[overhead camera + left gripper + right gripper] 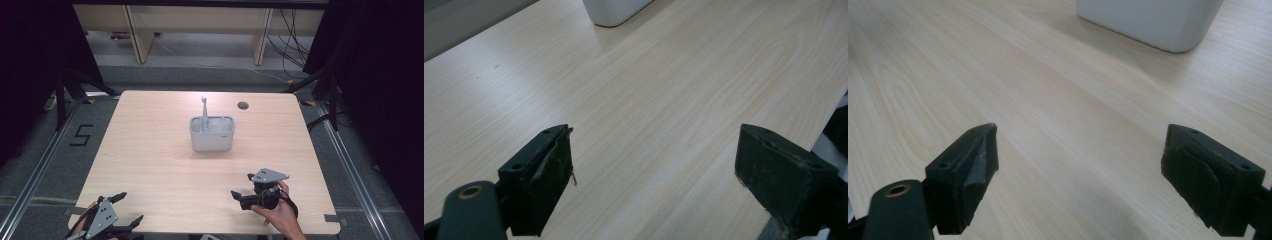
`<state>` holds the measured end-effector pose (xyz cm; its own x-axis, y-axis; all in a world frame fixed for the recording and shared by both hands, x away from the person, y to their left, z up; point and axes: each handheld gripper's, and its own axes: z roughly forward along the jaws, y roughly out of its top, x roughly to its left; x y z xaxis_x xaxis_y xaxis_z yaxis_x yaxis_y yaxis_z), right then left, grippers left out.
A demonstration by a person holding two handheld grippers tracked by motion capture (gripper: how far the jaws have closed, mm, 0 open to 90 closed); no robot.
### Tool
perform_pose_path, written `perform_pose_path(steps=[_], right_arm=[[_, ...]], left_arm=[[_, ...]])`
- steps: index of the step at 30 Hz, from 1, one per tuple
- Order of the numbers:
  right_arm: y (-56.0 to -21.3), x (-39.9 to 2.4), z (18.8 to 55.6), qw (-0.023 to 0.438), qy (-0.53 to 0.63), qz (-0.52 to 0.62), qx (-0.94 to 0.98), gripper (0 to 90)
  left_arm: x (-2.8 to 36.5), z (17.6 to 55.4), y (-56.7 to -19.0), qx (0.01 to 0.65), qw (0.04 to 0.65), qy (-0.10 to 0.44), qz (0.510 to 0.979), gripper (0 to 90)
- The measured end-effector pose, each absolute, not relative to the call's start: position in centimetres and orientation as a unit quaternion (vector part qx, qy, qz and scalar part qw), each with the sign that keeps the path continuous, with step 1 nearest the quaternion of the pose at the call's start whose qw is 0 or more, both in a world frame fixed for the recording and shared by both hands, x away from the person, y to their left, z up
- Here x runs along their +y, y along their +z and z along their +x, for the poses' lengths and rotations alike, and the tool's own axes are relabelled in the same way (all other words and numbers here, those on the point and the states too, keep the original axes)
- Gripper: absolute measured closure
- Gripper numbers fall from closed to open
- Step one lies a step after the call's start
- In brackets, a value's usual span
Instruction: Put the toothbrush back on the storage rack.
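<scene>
Both grippers' jaws stand apart, empty, on your side of the white caddy (212, 134) mid-table: left gripper (126, 208) farther off than right gripper (242, 186). Its rigid plastic looks light, likely slippery; grasp a rim wall, minding the upright grey utensil (204, 113).

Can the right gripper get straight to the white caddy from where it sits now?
Probably yes. The right gripper is open and empty, and bare table lies between it and the white caddy. The gray utensil stands in the caddy's far left compartment, away from the approach.
</scene>
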<state>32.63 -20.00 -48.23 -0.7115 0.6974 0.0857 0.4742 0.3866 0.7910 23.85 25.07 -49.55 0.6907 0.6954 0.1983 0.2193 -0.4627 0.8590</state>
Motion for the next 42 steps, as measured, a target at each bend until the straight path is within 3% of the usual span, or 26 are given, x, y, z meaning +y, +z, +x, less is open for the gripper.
perform_pose_path(steps=[42], right_arm=[[-49.3,-22.0,30.1,0.121,0.395,0.356,0.838,16.2]], left_arm=[[25.2,23.8,-49.4,0.273,0.416,0.276,0.822,14.9]])
